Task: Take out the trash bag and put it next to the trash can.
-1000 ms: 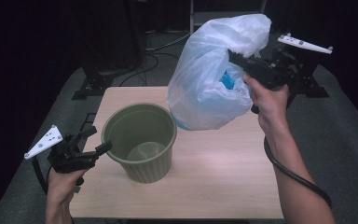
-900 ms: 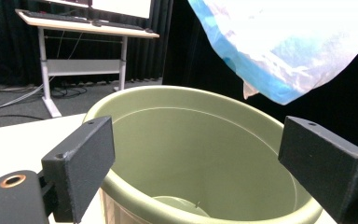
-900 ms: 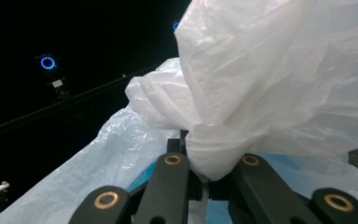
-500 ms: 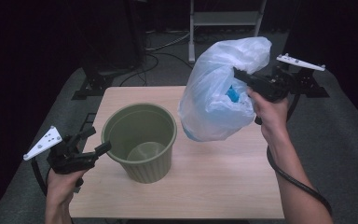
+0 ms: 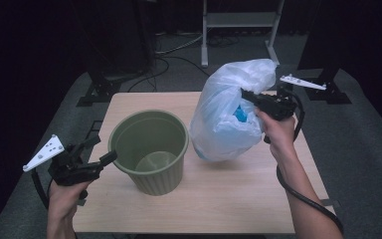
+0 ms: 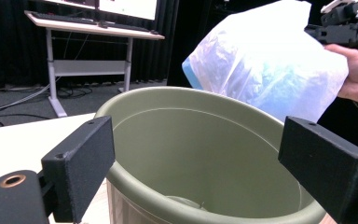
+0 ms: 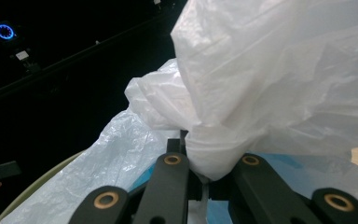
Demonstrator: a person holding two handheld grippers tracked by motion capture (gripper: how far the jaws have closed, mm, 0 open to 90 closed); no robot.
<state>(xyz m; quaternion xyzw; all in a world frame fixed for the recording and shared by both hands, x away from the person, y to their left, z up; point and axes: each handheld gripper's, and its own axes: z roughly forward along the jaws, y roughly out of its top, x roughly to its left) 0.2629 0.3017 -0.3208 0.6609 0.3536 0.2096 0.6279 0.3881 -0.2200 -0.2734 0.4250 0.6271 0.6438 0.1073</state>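
The right claw is clamped on the bunched neck of a filled, translucent white plastic bag, which hangs just above the pale wooden surface, right of the round olive-green plastic bin. The left claw stands open astride the bin's near-left rim, not pinching it. The step looks like a set-down; next, the bag's base probably must settle before release.

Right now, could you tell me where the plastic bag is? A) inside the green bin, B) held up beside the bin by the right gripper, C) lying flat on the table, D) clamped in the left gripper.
B: the right gripper is shut on the bag, which hangs beside the bin.
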